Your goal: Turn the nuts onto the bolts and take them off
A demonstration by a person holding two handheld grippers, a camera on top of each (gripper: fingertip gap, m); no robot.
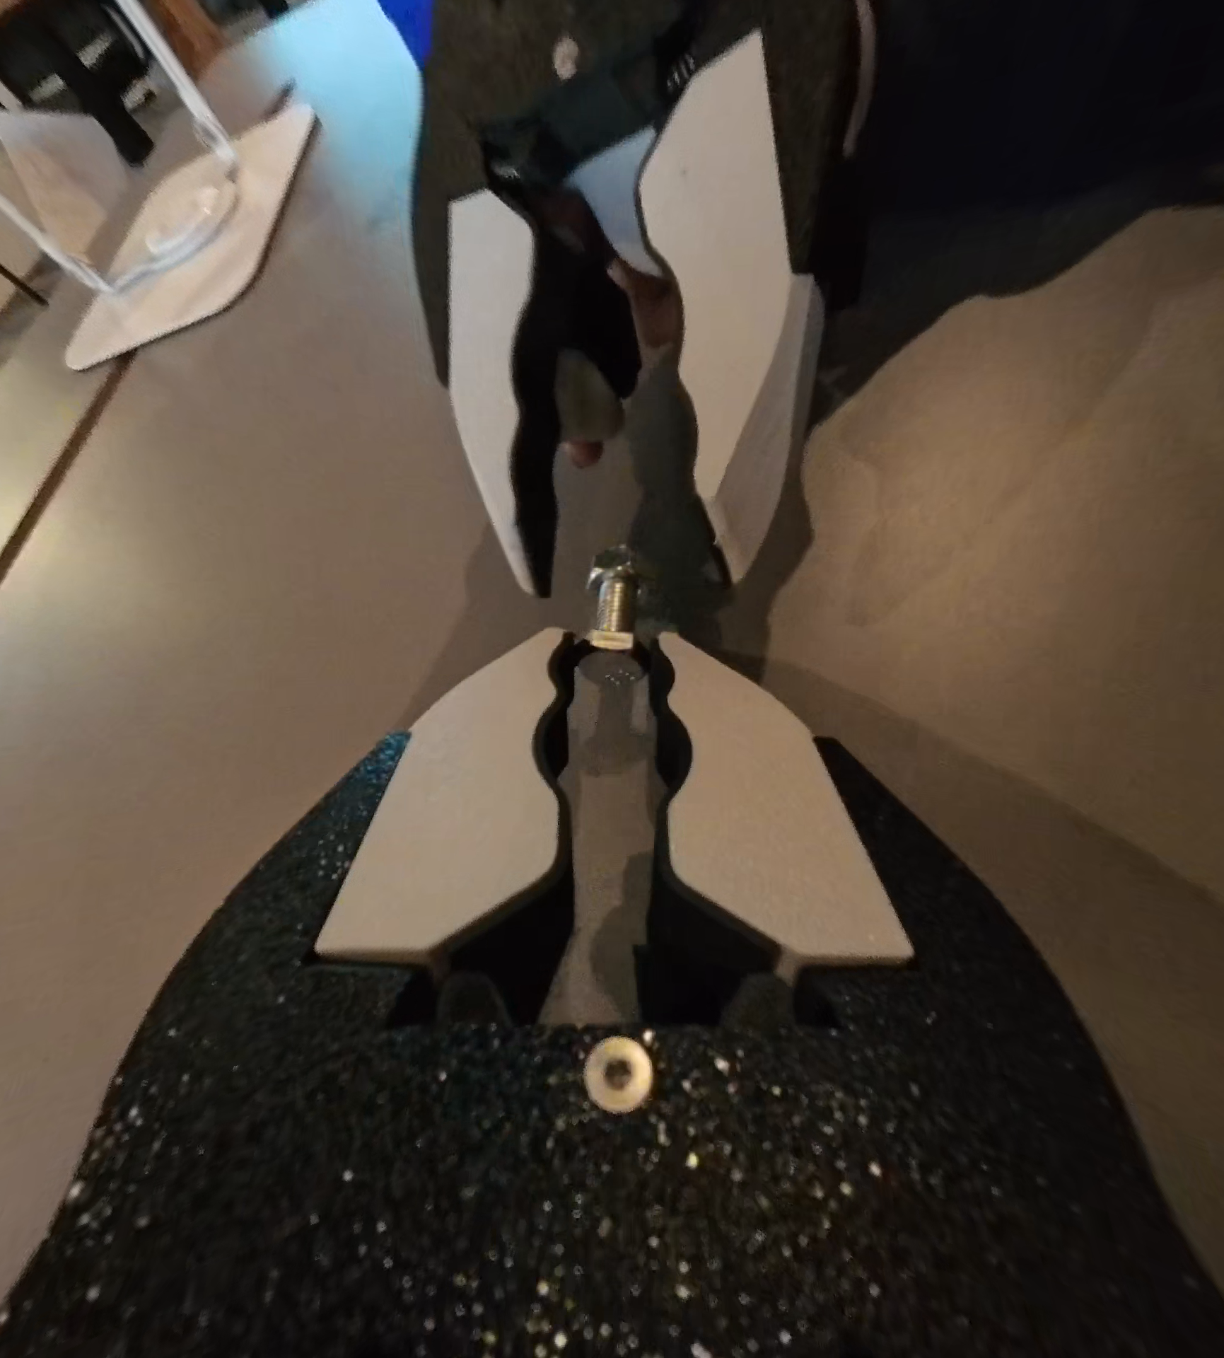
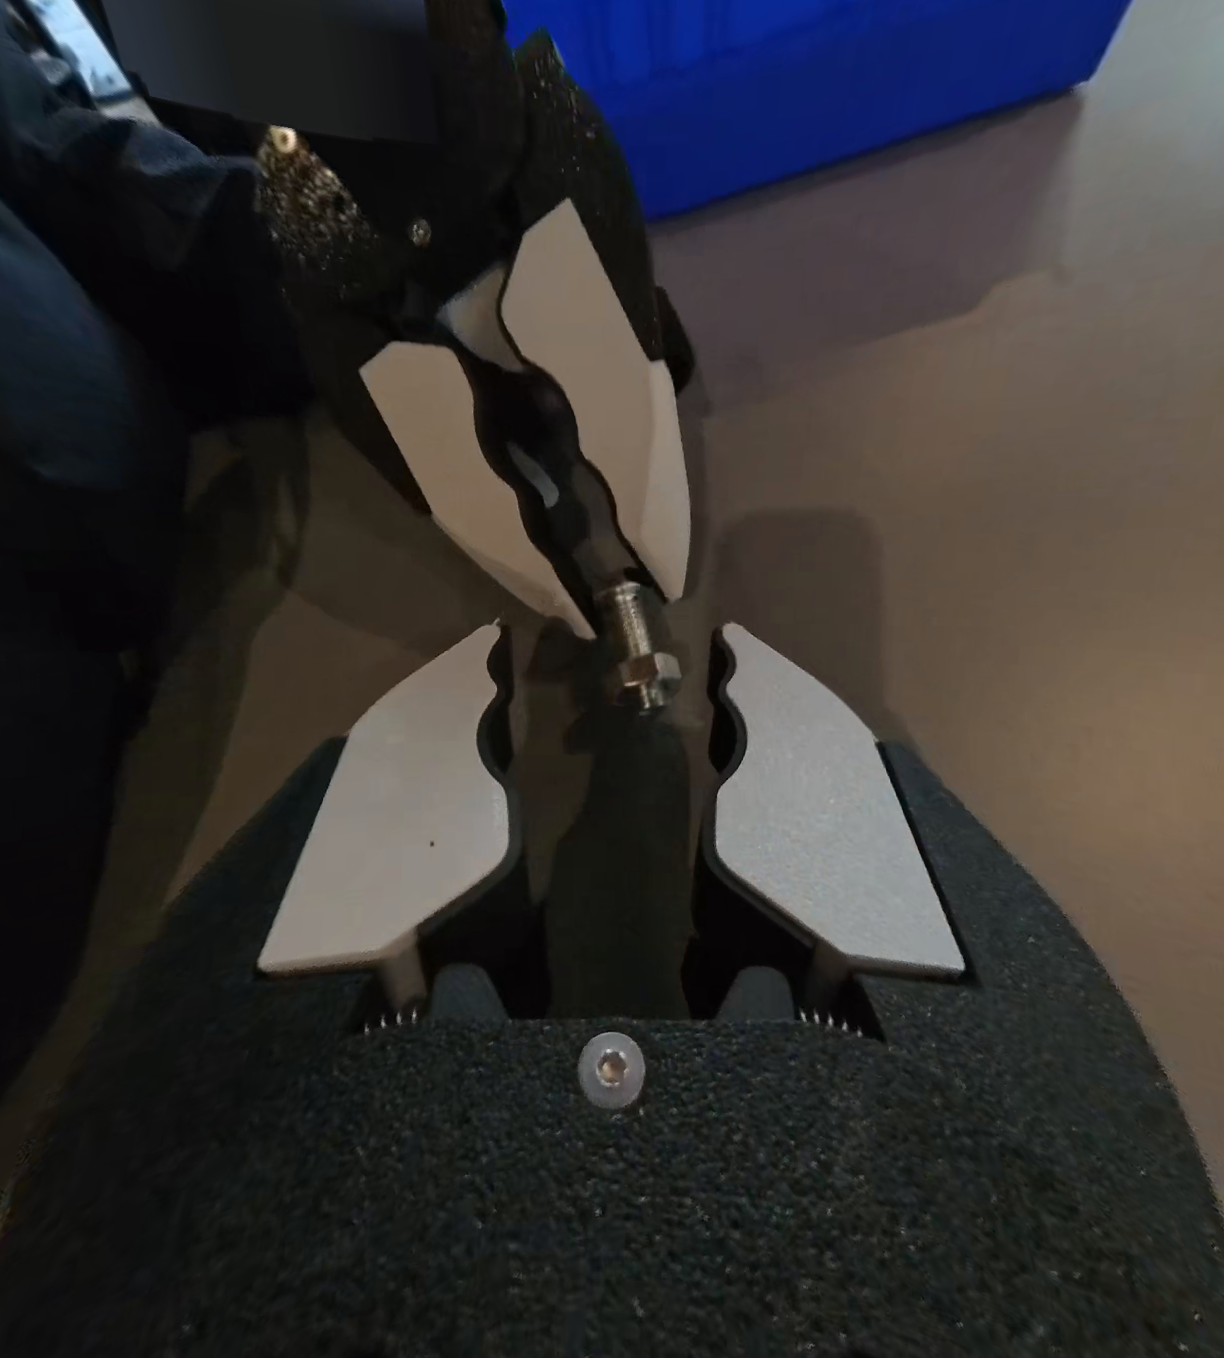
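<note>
One bolt [image 1: 609, 616] is clamped head-first by the left hand-held gripper [image 1: 609, 641], its nut [image 2: 649, 672] between the spread right hand-held gripper [image 2: 612, 633].

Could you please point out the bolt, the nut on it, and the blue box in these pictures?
bolt [image 1: 610, 604]: left wrist view, on its threaded shank.
nut [image 2: 647, 674]: right wrist view, on its hexagonal side, near the bolt's free end.
blue box [image 2: 814, 88]: right wrist view, on its front wall.
</note>
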